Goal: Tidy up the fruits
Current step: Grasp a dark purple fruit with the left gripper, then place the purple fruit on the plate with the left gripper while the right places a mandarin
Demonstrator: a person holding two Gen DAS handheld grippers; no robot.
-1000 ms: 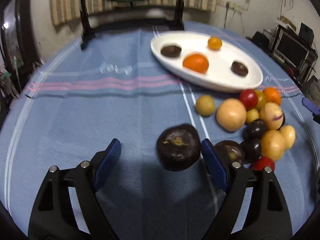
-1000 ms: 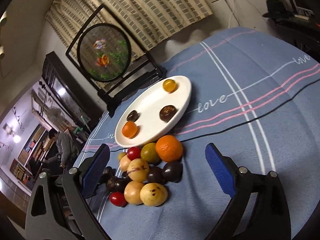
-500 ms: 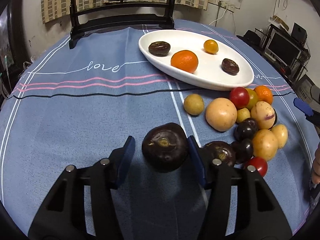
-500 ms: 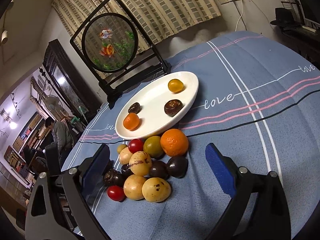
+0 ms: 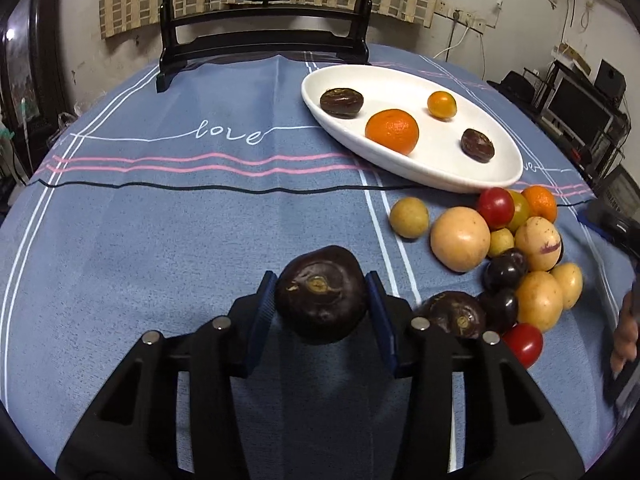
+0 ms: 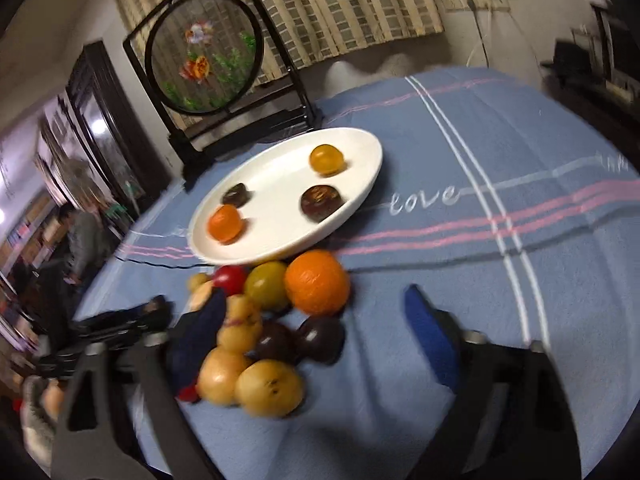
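My left gripper [image 5: 320, 280] has a dark purple round fruit [image 5: 320, 300] between its blue pads, low over the blue tablecloth. Its jaws are closing and both pads touch the fruit's sides. To the right lies a pile of fruit [image 5: 520, 260]: yellow, red, orange and dark ones. Behind it a white oval plate [image 5: 400, 80] holds an orange, a small yellow fruit and two dark brown fruits. My right gripper [image 6: 316, 308] hovers over the same pile [image 6: 256, 340], blurred, jaws closing. Its pads straddle the fruits and press on none. The plate [image 6: 280, 176] lies just beyond.
A round embroidered screen on a black stand [image 5: 264, 40] rises at the table's far edge, behind the plate. A hand [image 5: 626, 332] with the other gripper shows at the right edge. A person [image 6: 80, 232] sits in the room, far left. Bare cloth lies left of the pile.
The left jaws have closed in from wide apart onto the dark purple fruit. The right gripper has moved nearer the pile, rolled, and its jaws have narrowed.
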